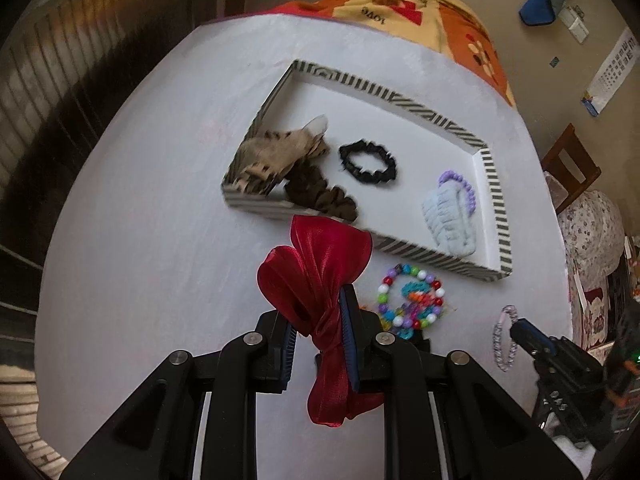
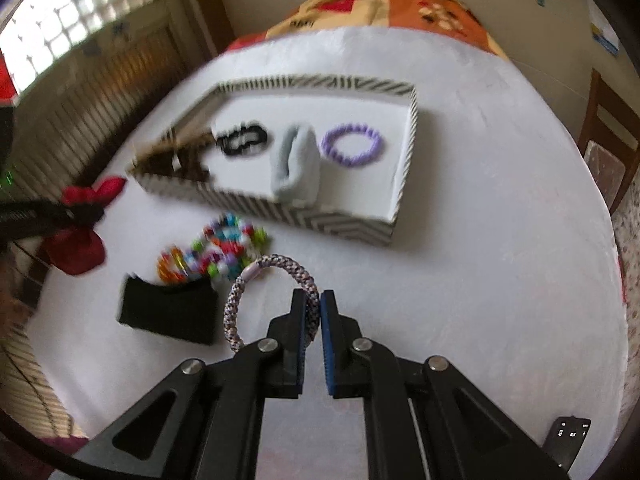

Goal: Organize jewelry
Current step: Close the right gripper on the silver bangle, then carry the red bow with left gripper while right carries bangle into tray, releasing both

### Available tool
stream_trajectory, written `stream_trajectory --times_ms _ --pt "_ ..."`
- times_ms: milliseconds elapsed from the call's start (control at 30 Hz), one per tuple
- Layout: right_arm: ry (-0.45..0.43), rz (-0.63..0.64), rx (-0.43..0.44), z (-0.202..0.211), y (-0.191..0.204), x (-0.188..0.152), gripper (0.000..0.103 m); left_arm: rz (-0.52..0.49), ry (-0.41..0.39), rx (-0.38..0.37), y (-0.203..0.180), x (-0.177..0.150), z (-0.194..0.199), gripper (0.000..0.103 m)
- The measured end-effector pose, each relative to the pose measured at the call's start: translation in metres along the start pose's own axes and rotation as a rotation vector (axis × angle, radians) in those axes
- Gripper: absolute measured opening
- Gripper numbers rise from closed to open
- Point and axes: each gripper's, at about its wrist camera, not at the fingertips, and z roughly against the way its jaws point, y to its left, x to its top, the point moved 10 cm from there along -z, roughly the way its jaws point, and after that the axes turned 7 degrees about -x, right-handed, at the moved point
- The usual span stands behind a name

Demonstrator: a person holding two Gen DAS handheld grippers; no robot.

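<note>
My left gripper (image 1: pixel 318 320) is shut on a red ribbon bow (image 1: pixel 316 276), held above the white table just short of the striped tray (image 1: pixel 496 200). The tray holds a leopard-print scrunchie (image 1: pixel 276 156), a brown scrunchie (image 1: pixel 320 196), a black scrunchie (image 1: pixel 368 162), a pale blue scrunchie (image 1: pixel 450 220) and a purple bead bracelet (image 1: pixel 460 186). My right gripper (image 2: pixel 314 300) is shut on a braided lilac bracelet (image 2: pixel 256 280), near the table's front. The bow also shows in the right wrist view (image 2: pixel 86 216).
Colourful bead bracelets (image 1: pixel 412 300) lie on the table in front of the tray. A black folded band (image 2: pixel 168 312) lies beside them. A patterned blanket (image 1: pixel 400 4) is beyond the table. A wooden chair (image 2: pixel 604 140) stands at the right.
</note>
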Motion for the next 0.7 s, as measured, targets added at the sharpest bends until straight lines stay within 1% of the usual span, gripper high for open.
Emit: stream_trajectory --times_ms 67,133,300,367,433,533,633,700 --pt "-0.02 -0.011 0.014 0.008 -0.001 0.01 0.007 -0.015 -0.009 -0.003 -0.006 0.008 0.001 0.0" --pt "-0.038 -0.007 0.0 0.012 -0.003 0.024 0.007 -0.029 -0.017 -0.004 -0.012 0.018 0.0 0.0" --pt "-0.062 -0.015 -0.008 0.004 -0.007 0.065 0.007 -0.077 -0.033 0.002 -0.029 0.045 -0.008 0.0" --pt "-0.059 -0.023 -0.01 -0.008 -0.009 0.086 0.007 -0.076 -0.021 -0.001 -0.032 0.053 -0.017 0.0" --pt "-0.056 -0.026 -0.016 -0.02 -0.01 0.102 0.007 -0.076 0.001 -0.022 -0.037 0.062 -0.03 0.0" --pt "-0.039 -0.024 -0.031 -0.044 -0.011 0.127 0.007 -0.084 0.009 -0.009 -0.039 0.074 -0.047 0.0" --pt "-0.011 -0.038 -0.04 -0.075 -0.013 0.147 0.007 -0.068 0.034 -0.004 -0.034 0.088 -0.066 0.0" --pt "0.013 -0.052 -0.036 -0.095 -0.012 0.157 0.007 -0.051 0.032 0.003 -0.027 0.106 -0.076 0.0"
